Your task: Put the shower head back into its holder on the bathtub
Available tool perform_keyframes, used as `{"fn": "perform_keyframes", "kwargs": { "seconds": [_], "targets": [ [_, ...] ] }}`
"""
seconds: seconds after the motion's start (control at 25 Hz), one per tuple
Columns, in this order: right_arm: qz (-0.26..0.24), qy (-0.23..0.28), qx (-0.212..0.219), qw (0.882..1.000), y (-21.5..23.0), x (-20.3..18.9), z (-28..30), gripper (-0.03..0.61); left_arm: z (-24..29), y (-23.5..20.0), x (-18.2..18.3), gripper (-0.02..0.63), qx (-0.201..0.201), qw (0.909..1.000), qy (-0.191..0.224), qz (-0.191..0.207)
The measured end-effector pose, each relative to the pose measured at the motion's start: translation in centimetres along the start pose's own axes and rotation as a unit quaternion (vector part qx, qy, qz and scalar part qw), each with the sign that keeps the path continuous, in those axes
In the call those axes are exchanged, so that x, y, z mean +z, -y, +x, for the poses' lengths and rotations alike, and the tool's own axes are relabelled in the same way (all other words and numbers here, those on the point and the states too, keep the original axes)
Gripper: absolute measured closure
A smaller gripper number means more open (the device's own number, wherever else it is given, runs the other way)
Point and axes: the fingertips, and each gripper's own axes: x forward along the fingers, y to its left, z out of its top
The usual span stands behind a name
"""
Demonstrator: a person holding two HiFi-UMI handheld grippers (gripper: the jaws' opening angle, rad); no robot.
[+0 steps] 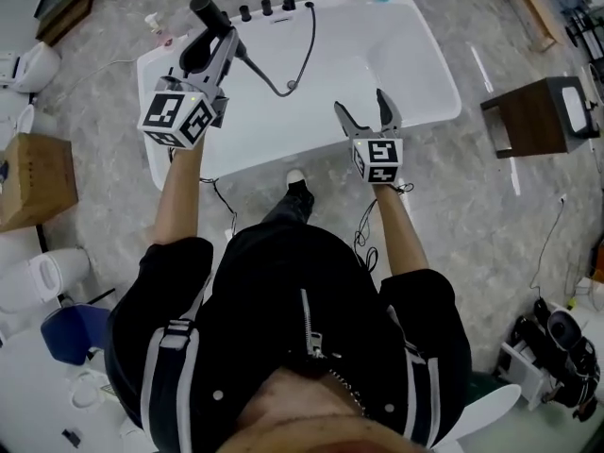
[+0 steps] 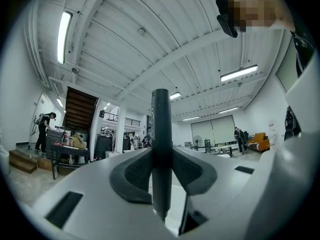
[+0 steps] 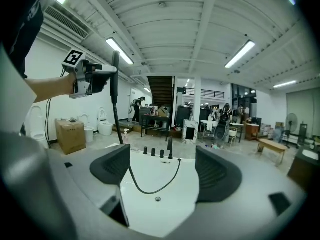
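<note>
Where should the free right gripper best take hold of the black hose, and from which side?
I would grip the hose at the bottom of its loop, where it sags into the bathtub. Bring the open right gripper down from above, jaws across the hose. That stretch lies exposed, clear of the left gripper holding the shower head.

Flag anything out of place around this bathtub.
The shower head is off its holder: the left gripper clamps it upright over the bathtub edge, and its hose droops loose into the basin. Nothing looks spilled or damaged.
</note>
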Motion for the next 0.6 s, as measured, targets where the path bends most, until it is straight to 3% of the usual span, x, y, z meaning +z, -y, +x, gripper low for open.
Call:
{"fn": "perform_keyframes", "kwargs": {
  "seconds": [0.32,0.6],
  "targets": [
    [-0.011,-0.02,0.051,0.998,0.5,0.3,8.2,0.172,4.7,-3.8,0.9,0.48,0.022,0.9997,0.008,-0.007],
    [-0.028,-0.051,0.141,0.988,-3.0,-1.8,13.7,0.172,6.7,-4.7,2.8,0.482,0.041,0.9991,0.013,0.003]
  ]
}}
